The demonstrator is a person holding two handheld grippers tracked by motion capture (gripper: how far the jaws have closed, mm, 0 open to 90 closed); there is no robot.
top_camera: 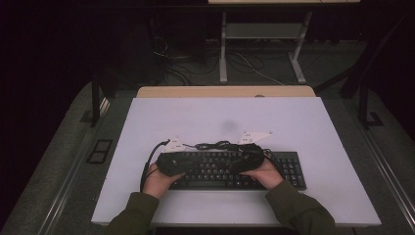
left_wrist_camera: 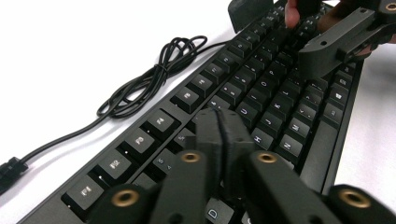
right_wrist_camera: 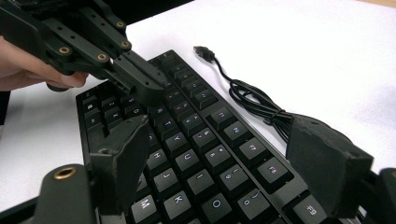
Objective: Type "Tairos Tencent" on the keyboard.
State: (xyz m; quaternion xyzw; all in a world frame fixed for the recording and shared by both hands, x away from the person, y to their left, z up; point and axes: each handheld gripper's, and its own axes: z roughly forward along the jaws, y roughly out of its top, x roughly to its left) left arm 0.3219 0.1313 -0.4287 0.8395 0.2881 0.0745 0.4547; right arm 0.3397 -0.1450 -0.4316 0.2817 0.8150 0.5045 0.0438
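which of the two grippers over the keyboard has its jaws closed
The left gripper: its two black jaws are pressed together above the keyboard, with nothing between them. The right gripper has its jaws spread wide apart.

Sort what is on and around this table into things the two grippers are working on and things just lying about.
In the job:
- keyboard, under both grippers
- left gripper, jaws shut, over the keys
- right gripper, jaws open, over the keys

Lying about:
- keyboard cable, coiled on the table behind the keyboard
- USB plug at its free end

Left tongs pinched together – right tongs spread wide, both level.
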